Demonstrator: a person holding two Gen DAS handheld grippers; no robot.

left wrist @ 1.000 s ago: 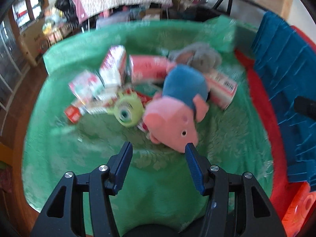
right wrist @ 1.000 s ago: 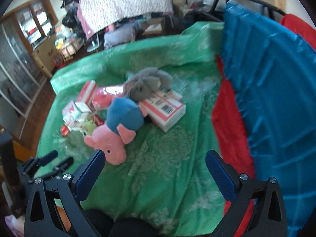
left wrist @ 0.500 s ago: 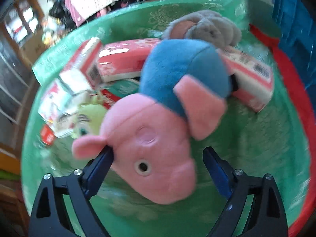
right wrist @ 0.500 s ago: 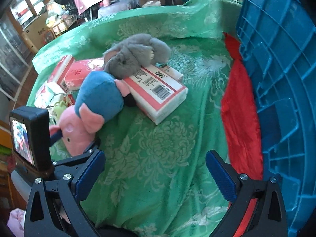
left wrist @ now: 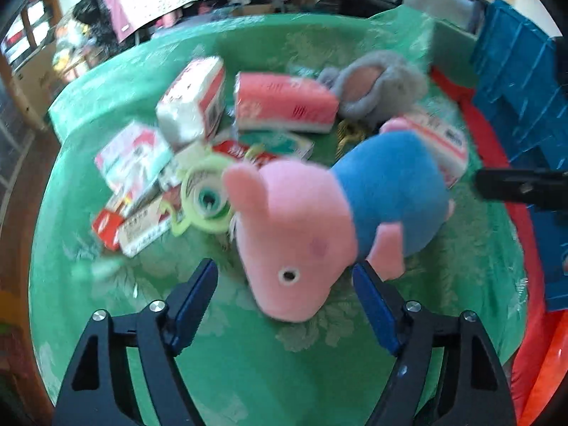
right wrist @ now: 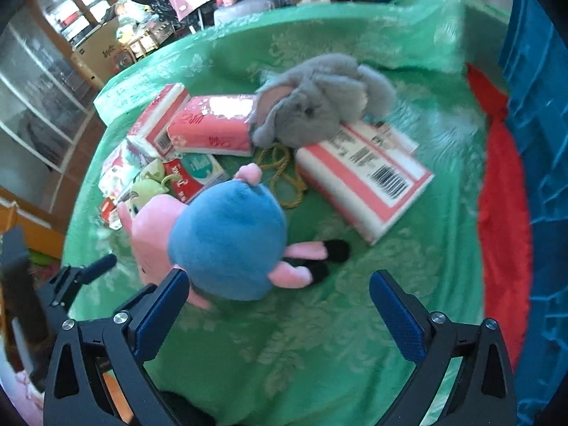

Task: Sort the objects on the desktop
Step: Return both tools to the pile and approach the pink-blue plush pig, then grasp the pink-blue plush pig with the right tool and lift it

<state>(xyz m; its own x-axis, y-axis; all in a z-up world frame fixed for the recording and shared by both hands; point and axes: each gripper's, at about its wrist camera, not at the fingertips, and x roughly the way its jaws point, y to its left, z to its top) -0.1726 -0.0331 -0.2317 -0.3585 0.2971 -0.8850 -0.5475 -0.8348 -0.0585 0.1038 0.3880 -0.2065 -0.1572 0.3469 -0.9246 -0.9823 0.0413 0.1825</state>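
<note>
So the pink pig plush in its blue shirt is lying on the green cloth, snout pointing toward the left gripper; the snout sits right between the two blue pads, but neither pad looks to be pressing on it, so those tongs are open around it, and the jaws have just been closing a little after swinging wide; from the right wrist view you get the pig from behind, blue back up, black-tipped feet sticking out to the right; the right gripper hangs wide open over bare cloth just beside the pig, its left pad near the blue body, can't tell if it actually touches; behind the pig there's a grey bunny plush slumped over a big red-and-white tissue pack with a barcode on top; a pink tissue pack and another white-and-red pack lie to the left of the bunny; a yellow cord is looped on the cloth between them; a green one-eyed toy sits in the pile of small packets just left of the pig's head; blue crate along the right edge, with a red cloth between it and the green one; everything's a bit motion-blurred in the left view.
</note>
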